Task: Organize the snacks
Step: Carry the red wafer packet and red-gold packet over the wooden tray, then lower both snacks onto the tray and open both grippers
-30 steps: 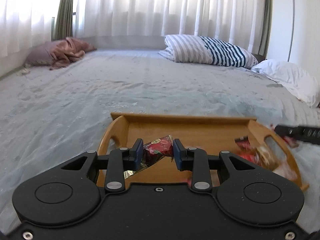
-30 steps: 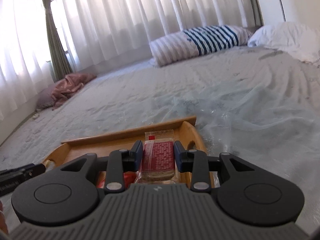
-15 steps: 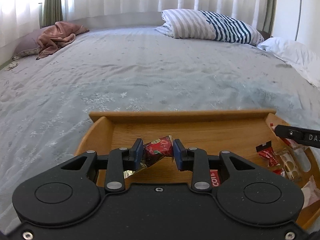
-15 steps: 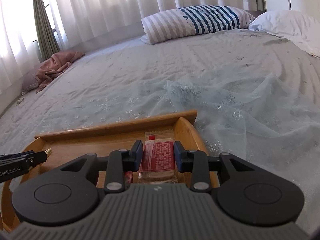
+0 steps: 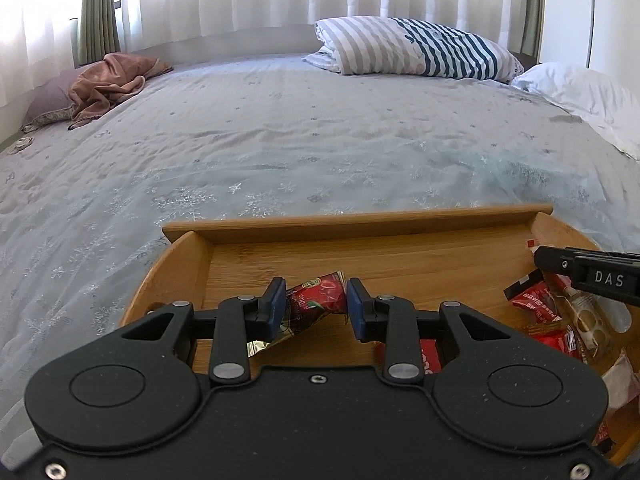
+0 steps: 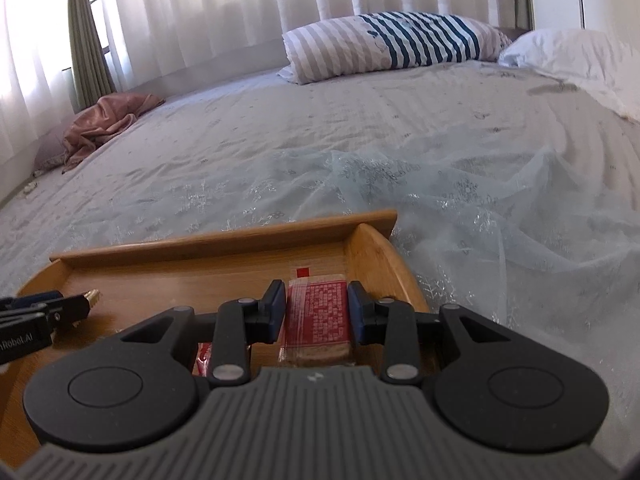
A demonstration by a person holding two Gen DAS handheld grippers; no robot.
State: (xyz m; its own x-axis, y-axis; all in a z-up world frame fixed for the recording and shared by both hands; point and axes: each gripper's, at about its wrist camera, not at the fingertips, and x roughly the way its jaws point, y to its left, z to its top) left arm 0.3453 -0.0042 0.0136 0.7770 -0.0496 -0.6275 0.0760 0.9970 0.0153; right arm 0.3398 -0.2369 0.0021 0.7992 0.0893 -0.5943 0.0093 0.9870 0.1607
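A wooden tray (image 5: 360, 222) lies on the bed. My left gripper (image 5: 316, 300) is shut on a crumpled red snack packet (image 5: 316, 300), held over the tray's left half. In the right wrist view my right gripper (image 6: 317, 305) is shut on a flat red-wrapped cracker pack (image 6: 318, 316) over the tray's (image 6: 224, 236) right end. Several red and clear snack packets (image 5: 560, 320) lie in the tray's right part. The right gripper's finger (image 5: 588, 272) shows at the right edge of the left wrist view; the left gripper's tip (image 6: 60, 310) shows at the left edge of the right wrist view.
The bed is covered with a grey-blue snowflake spread (image 5: 280, 152). A striped pillow (image 5: 416, 52) and a white pillow (image 5: 580, 96) lie at the far end. A pink cloth (image 5: 108, 84) is bunched at the far left. Rumpled sheer fabric (image 6: 500, 208) lies right of the tray.
Both grippers have come down and forward over the tray, each still holding its packet. The tray now looks larger and more of its floor shows.
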